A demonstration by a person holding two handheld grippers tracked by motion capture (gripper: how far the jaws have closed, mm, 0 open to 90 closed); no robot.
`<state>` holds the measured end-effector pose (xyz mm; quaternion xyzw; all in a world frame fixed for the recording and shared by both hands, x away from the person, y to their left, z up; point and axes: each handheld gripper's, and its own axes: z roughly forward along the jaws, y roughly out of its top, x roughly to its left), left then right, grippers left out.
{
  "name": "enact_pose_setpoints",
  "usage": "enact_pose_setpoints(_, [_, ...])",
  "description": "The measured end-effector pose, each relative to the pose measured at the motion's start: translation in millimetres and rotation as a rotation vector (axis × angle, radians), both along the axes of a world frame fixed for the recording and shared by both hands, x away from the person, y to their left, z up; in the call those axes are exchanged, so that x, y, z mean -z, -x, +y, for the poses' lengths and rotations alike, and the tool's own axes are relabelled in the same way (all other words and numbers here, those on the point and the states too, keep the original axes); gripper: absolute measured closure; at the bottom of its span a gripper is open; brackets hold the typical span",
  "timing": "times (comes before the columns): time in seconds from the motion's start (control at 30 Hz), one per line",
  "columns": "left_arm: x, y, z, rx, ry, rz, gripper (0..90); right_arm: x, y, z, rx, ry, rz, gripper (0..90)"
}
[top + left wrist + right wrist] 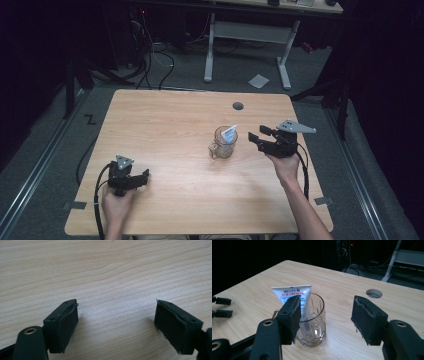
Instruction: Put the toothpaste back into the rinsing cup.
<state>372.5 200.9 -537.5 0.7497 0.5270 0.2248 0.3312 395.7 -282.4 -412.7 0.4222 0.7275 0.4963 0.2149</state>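
Worktop (165,125): light wood-grain laminate, smooth, matt. Mug (313,322): clear cut glass, glossy. Tube (293,293) inside: white plastic, printed. Hand-held gripper pads (367,315): black rubber, matt, rough edges.

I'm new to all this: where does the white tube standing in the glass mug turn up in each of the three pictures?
High view: the white tube stands in the glass mug, right of the table's centre, just left of the right tool.
Left gripper view: it looks at bare wood of the table, not at the tube.
Right gripper view: the tube rises left of centre, partly behind the left jaw.
Shared landmark: the round hole in the tabletop.
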Motion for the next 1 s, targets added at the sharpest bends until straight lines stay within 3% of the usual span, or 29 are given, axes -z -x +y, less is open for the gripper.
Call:
enact_pose_setpoints(0.4, [0.0, 0.0, 0.0, 0.0, 0.0, 0.0, 19.5, -2.4, 12.0, -25.4, 0.038, -0.041, -0.023, 40.2])
enact_pose_setpoints(1.0, [0.1, -0.1, 0.2, 0.0, 0.002, -0.001, 19.5, 11.3, 36.9, -62.3, 0.135, -0.074, -0.036, 44.1])
